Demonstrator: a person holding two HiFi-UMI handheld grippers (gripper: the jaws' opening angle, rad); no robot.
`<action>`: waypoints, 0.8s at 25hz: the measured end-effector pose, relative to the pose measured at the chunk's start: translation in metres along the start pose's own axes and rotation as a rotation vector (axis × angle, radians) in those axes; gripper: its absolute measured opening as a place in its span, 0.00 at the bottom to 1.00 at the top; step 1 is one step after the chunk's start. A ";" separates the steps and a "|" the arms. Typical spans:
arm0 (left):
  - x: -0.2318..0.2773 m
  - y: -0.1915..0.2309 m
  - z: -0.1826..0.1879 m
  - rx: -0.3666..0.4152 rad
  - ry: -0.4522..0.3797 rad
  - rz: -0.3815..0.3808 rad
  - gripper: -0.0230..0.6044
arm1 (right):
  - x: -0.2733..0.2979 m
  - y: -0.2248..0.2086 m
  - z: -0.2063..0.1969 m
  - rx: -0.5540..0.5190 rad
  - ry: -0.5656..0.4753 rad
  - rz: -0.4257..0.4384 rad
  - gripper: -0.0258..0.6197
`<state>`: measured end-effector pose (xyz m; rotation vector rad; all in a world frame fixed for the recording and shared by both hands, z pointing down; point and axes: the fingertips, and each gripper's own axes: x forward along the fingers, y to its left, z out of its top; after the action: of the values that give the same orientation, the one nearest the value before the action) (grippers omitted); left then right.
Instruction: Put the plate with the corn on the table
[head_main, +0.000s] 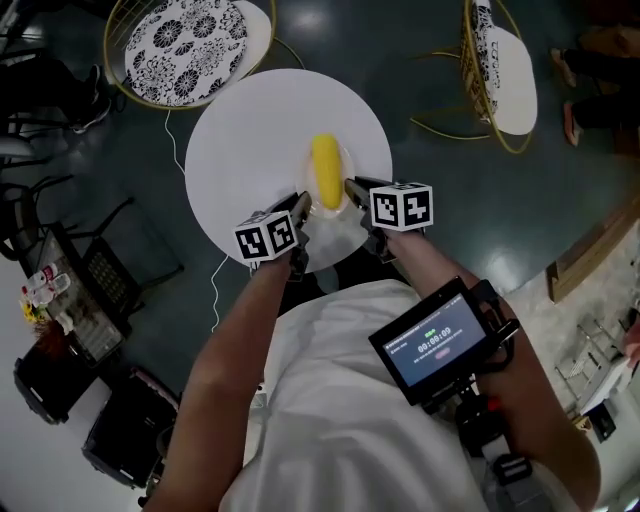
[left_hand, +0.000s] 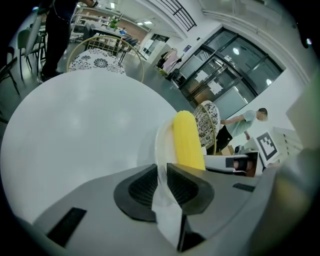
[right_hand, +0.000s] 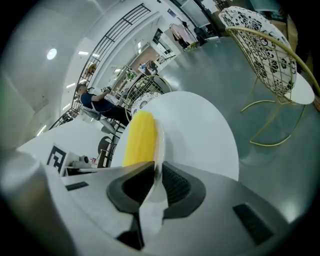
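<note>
A yellow corn cob (head_main: 324, 172) lies on a small white plate (head_main: 345, 165) held over the near side of the round white table (head_main: 240, 130). My left gripper (head_main: 302, 206) is shut on the plate's left rim and my right gripper (head_main: 350, 189) is shut on its right rim. In the left gripper view the plate's rim (left_hand: 161, 145) runs between the jaws with the corn (left_hand: 186, 139) just beyond. In the right gripper view the plate edge (right_hand: 159, 145) sits between the jaws beside the corn (right_hand: 139, 138). Whether the plate touches the table cannot be told.
A patterned wire chair (head_main: 186, 38) stands beyond the table at the far left, another chair (head_main: 503, 62) at the far right. A cable (head_main: 213, 290) trails over the dark floor to the left. Dark cases (head_main: 90, 400) sit at the lower left.
</note>
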<state>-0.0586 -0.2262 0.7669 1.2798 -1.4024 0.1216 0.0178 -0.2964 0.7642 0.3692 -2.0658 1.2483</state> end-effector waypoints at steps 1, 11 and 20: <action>0.002 0.002 0.003 0.002 -0.001 0.005 0.13 | 0.003 -0.001 0.003 -0.003 0.001 -0.006 0.12; 0.012 0.015 0.021 0.003 -0.005 0.052 0.13 | 0.023 -0.004 0.022 -0.019 -0.006 -0.051 0.12; 0.020 0.022 0.024 0.046 0.005 0.138 0.13 | 0.031 -0.005 0.026 -0.056 -0.002 -0.095 0.12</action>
<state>-0.0842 -0.2461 0.7863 1.2194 -1.4904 0.2521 -0.0126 -0.3185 0.7811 0.4378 -2.0554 1.1323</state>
